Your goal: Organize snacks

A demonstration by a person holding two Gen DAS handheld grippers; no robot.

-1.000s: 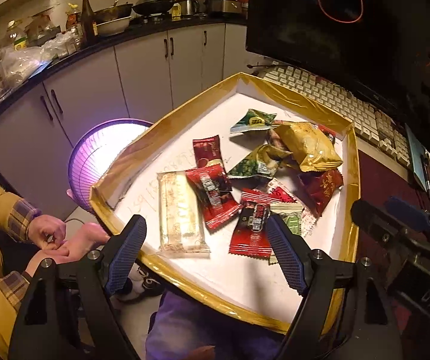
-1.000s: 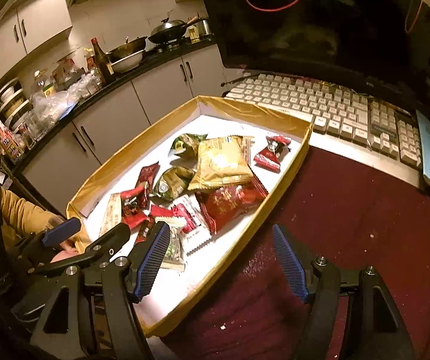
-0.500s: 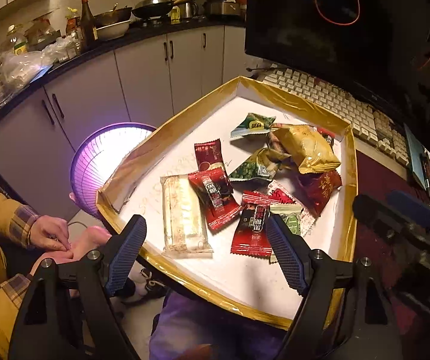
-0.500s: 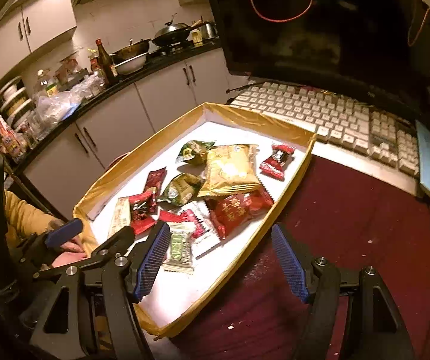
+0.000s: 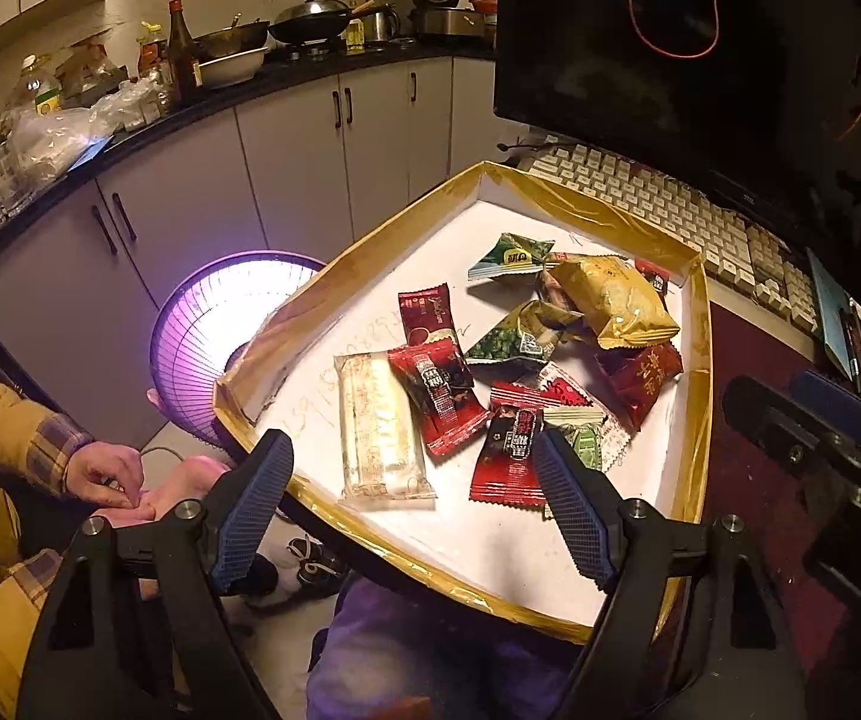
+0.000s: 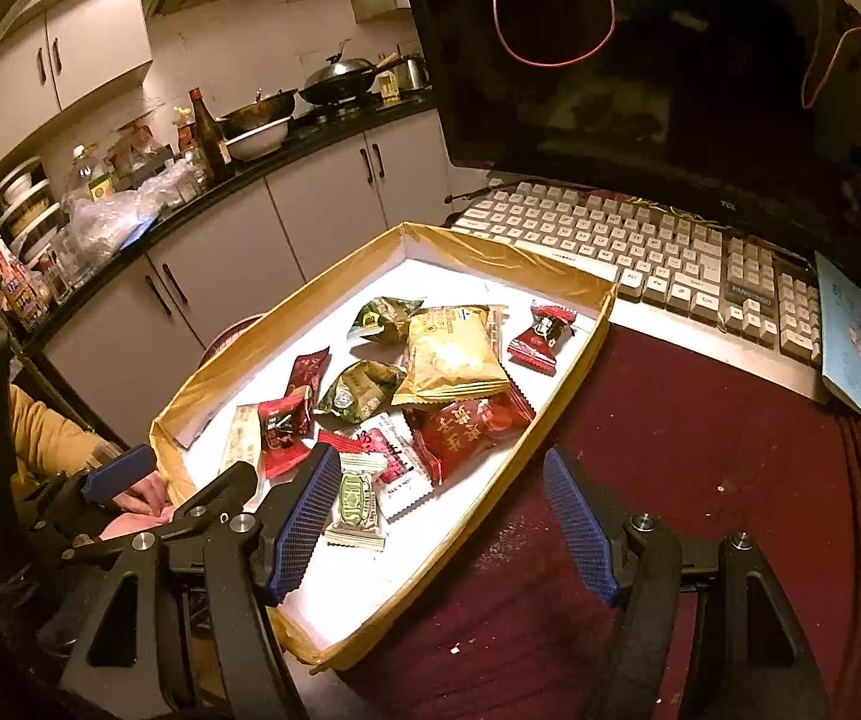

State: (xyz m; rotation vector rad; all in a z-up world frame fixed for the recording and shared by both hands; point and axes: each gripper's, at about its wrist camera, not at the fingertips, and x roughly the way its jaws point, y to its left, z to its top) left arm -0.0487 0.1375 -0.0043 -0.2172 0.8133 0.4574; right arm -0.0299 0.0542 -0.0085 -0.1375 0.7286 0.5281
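Note:
A shallow white tray with a gold-taped rim holds several snack packets. Among them are a long pale bar, a dark red packet, a gold packet, a green packet, and a small green-and-white candy. My left gripper is open and empty over the tray's near edge. My right gripper is open and empty, straddling the tray's right rim, its left pad beside the green-and-white candy.
A white keyboard and a dark monitor stand behind the tray. A dark red cloth covers the table on the right. A glowing purple heater and a seated person's hands are at the left.
Both grippers have drifted slightly, the right one a little forward and lower toward the tray. Both stay open and the snacks have not moved.

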